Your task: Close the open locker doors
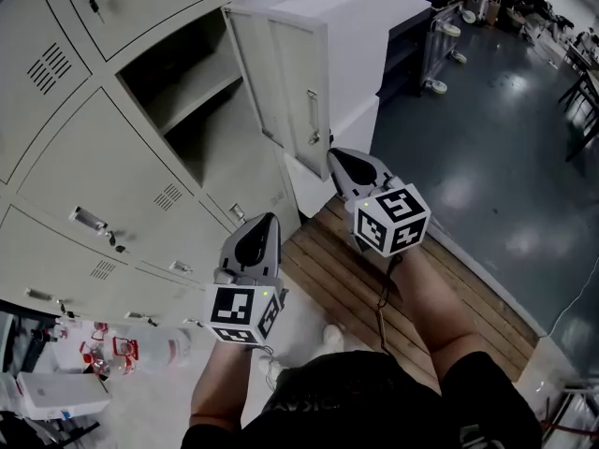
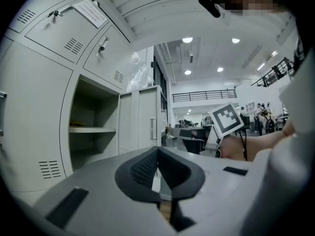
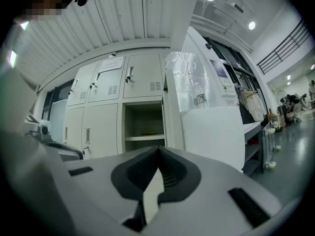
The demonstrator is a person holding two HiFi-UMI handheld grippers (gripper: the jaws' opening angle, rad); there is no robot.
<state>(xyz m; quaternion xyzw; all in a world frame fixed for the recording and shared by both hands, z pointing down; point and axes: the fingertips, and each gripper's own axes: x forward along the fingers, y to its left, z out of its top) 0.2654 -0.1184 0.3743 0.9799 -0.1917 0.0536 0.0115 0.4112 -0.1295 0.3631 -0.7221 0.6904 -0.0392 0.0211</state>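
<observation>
While the locker door stands swung wide from its open compartment just ahead, the left claw and right claw are both pinched together on nothing, so this looks like the approach, and next a claw must push the door's free edge toward the frame.

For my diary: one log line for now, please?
left claw: shut, empty; right claw: shut, empty; pale grey metal locker door: open, untouched

A yellowish thing on the locker shelf is too small to identify. The locker bank runs off the left edge.
</observation>
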